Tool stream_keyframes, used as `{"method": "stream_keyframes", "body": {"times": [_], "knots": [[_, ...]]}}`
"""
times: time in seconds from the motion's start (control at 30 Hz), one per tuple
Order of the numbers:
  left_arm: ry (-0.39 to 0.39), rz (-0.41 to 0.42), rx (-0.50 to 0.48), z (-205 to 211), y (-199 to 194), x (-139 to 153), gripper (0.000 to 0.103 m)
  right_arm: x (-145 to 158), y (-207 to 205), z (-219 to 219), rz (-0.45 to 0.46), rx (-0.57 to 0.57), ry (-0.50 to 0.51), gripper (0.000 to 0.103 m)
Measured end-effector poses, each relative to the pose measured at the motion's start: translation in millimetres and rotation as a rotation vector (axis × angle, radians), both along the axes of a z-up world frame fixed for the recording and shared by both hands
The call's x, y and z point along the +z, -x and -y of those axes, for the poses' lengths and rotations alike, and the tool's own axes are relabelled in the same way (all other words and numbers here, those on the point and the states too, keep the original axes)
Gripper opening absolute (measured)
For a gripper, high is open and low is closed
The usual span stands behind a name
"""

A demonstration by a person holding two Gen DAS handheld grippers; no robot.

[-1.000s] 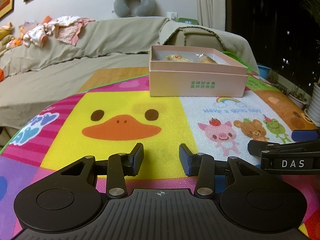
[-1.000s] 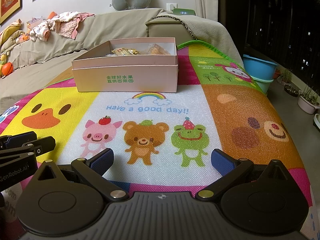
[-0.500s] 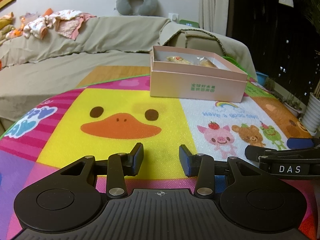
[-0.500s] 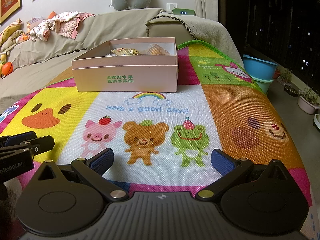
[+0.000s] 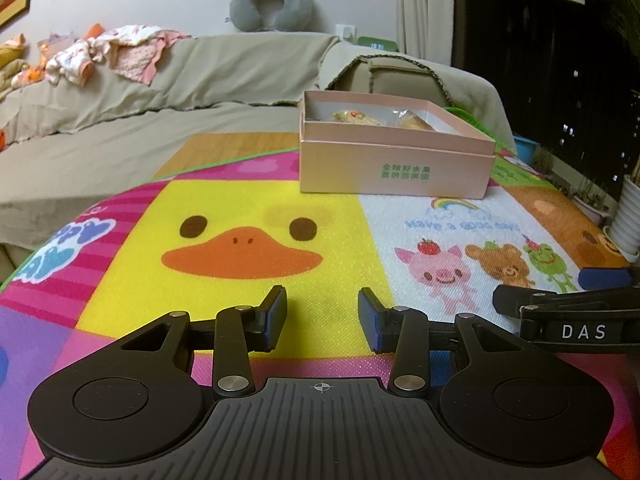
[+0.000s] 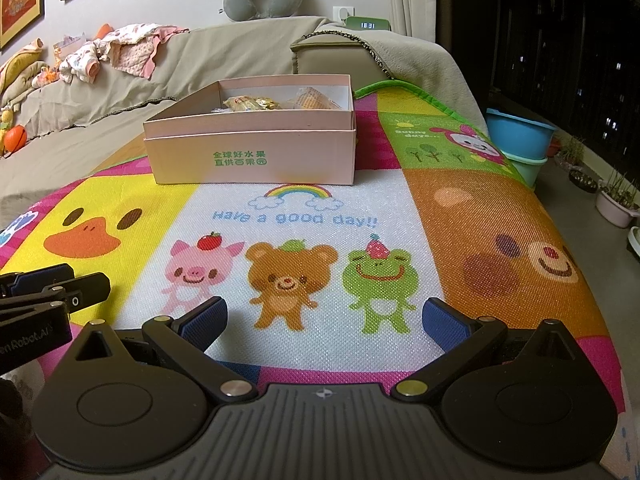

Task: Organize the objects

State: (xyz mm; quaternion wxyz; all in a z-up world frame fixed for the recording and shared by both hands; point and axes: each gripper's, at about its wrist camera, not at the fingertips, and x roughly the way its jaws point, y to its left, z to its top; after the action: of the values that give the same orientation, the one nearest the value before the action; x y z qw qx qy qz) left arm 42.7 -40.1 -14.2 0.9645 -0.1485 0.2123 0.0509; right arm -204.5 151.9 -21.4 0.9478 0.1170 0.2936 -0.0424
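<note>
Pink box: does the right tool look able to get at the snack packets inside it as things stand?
Probably yes. The pink box sits lidless on the mat, and nothing lies between it and the right tool, which is open and empty. The packets show above the near wall, so coming over the rim looks feasible.

We see a colourful cartoon play mat that carries everything. On its far part rests an open pink box with wrapped snacks inside, just behind the printed rainbow.
</note>
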Motion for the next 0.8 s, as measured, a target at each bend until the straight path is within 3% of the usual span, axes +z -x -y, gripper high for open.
{"method": "stream_keyframes", "body": {"times": [0.37, 0.8], "knots": [[0.03, 0.005, 0.003, 3.2, -1.7, 1.9, 0.044, -0.5, -1.5, -4.6, -0.002, -0.003, 0.011, 0.103], [-0.046, -0.017, 0.019, 11.0, -3.9, 3.4, 0.044, -0.6, -1.9, -6.0, -0.003, -0.005, 0.015, 0.103]]}}
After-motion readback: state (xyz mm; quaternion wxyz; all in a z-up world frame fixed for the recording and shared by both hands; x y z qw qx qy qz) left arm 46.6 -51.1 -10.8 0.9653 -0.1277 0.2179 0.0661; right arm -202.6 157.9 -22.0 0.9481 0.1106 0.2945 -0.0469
